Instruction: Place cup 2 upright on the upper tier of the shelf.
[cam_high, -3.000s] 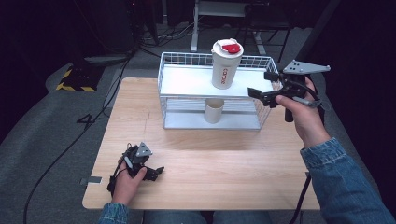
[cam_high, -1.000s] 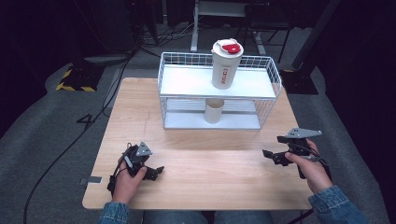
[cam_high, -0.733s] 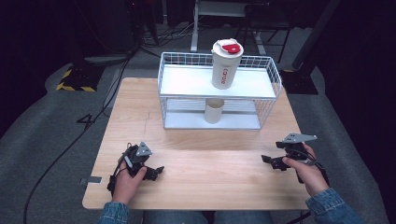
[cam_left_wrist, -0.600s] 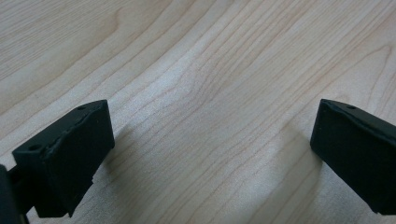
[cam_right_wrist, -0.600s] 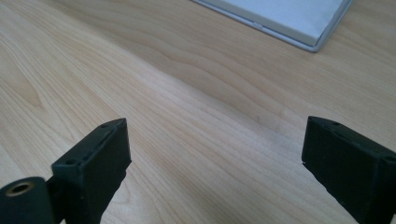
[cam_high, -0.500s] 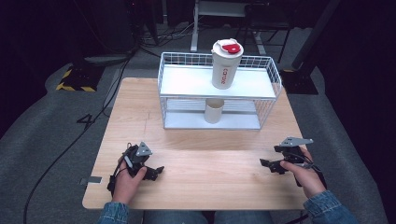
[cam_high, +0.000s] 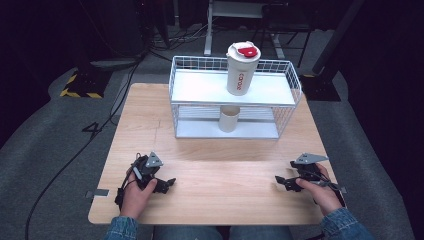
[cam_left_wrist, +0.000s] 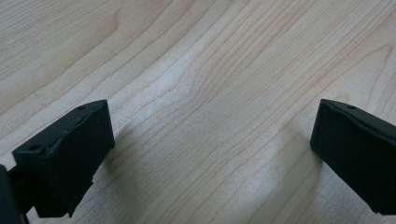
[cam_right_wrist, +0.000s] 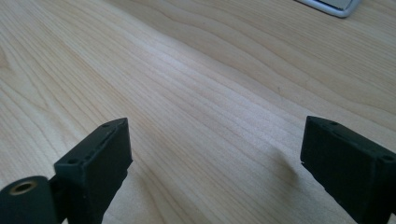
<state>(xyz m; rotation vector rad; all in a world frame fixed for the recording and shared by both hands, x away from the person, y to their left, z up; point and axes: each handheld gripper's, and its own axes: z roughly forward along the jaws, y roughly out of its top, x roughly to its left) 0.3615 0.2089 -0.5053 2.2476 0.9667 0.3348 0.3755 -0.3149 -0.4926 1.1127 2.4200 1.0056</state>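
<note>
A: High view. What lies where?
B: A cup (cam_high: 242, 68) stands on a wire rack's (cam_high: 285, 97) top shelf; a tube (cam_high: 229, 118) stands below it. Both grippers, left (cam_high: 167, 183) and right (cam_high: 280, 181), sit low over the near table (cam_high: 225, 185), well apart from the rack.

A: Left gripper view?
B: Jaws spread wide, nothing between, bare wood beneath.

A: Right gripper view?
B: Likewise spread and empty.

A: The step, done well?
B: Probably resting; keep both hands level and the jaws parted.

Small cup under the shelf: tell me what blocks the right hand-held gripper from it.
Only bare table lies between the open right hand-held gripper and the cup; the rack's front looks open.
</note>
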